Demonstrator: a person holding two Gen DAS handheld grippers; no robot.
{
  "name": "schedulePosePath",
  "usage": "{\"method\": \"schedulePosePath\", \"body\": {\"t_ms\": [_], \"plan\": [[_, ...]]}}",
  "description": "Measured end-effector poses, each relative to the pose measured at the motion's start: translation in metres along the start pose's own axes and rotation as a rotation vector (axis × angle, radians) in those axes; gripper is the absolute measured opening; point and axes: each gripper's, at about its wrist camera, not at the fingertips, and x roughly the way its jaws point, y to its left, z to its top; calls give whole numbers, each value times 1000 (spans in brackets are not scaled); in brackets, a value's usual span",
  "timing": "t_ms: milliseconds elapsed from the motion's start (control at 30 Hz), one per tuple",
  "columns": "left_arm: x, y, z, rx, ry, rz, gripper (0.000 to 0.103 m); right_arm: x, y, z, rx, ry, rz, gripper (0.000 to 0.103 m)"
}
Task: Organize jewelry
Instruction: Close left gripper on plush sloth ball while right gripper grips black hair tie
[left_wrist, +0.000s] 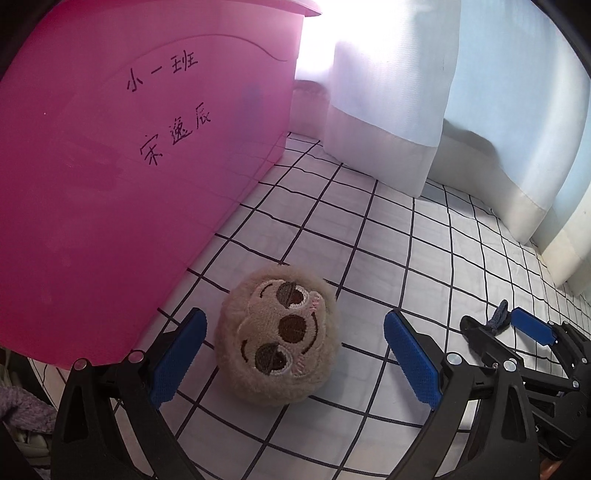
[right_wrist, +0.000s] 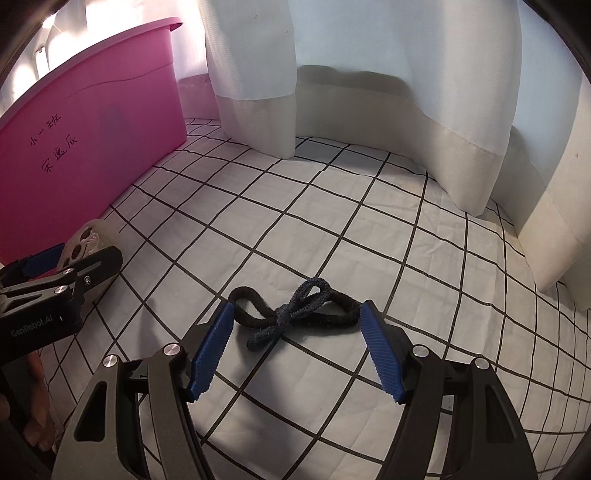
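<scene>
One black hair tie (right_wrist: 295, 314) with a knotted dark blue bow lies flat on the checked sheet (right_wrist: 332, 206), between the blue pads of the right claw (right_wrist: 297, 350), which gapes wide, gripping nothing. One plush sloth ball (left_wrist: 279, 334) sits between the left claw (left_wrist: 295, 354) pads, also wide open, untouched. One pink bin (left_wrist: 110, 166) stands just beside it. Pale curtains (right_wrist: 369, 74) hang behind.

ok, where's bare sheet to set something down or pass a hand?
Free: the checked white sheet between the pink plastic bin, the white curtain hem and the tied black hair bands. Crowded: the round tan plush sloth face beside the bin, between the open left gripper's pads; the right gripper straddles the bands.
</scene>
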Motion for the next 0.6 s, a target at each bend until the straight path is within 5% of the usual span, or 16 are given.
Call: {"method": "schedulePosePath", "body": {"t_ms": [433,600], "plan": [[15,1,-1,-15,34,-20,94,3,6,-3,-50,-31,-36,67],[21,-2,-2,19,64,30,69,1,11,-2,-75,-35,-15,51]]}}
